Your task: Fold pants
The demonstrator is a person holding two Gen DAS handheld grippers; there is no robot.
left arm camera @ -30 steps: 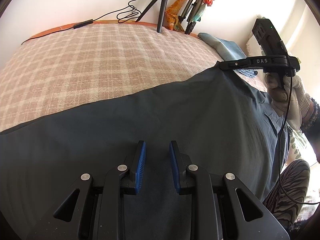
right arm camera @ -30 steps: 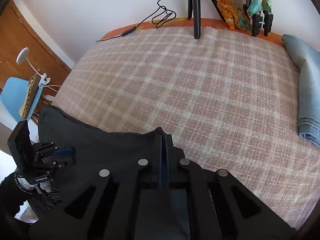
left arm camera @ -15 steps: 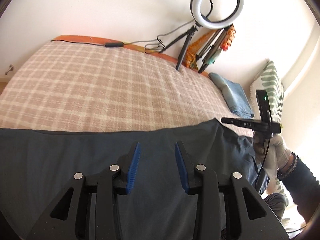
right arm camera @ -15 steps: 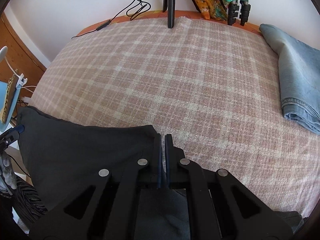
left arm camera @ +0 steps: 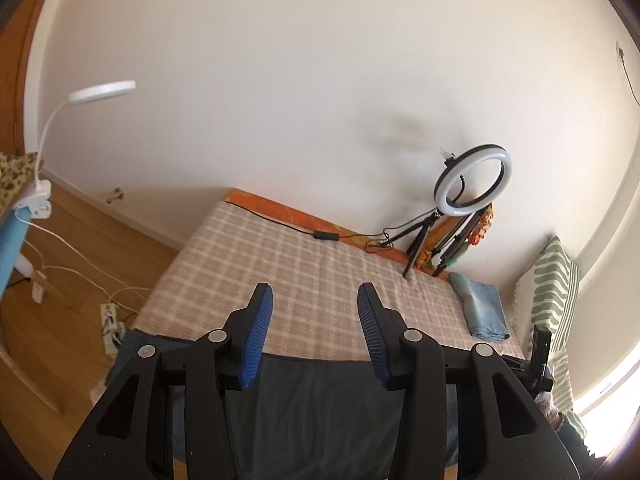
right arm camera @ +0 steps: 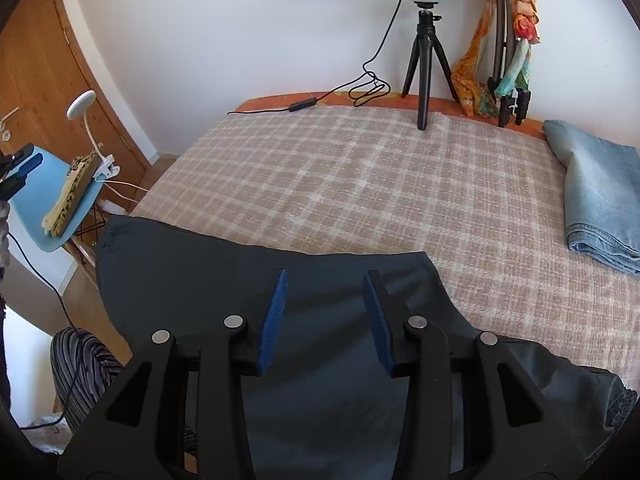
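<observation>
The dark pants lie spread flat along the near edge of the bed, one end hanging past its left corner. My right gripper hovers above them. Its jaws are opening and nothing is between the blue pads. My left gripper is raised well above the pants and points across the bed toward the wall. Its jaws are also opening, with nothing between them. In the left wrist view the right gripper shows at the far right. In the right wrist view the left gripper shows at the left edge.
The bed has a plaid cover. Folded blue jeans lie at its right side beside a striped pillow. A ring light on a tripod stands at the head. A blue chair with a clip lamp and floor cables stand left of the bed.
The right gripper has let go of the pants' edge, opened and lifted. The left gripper has opened wider and risen, tilting up toward the wall. The pants now lie flat.
</observation>
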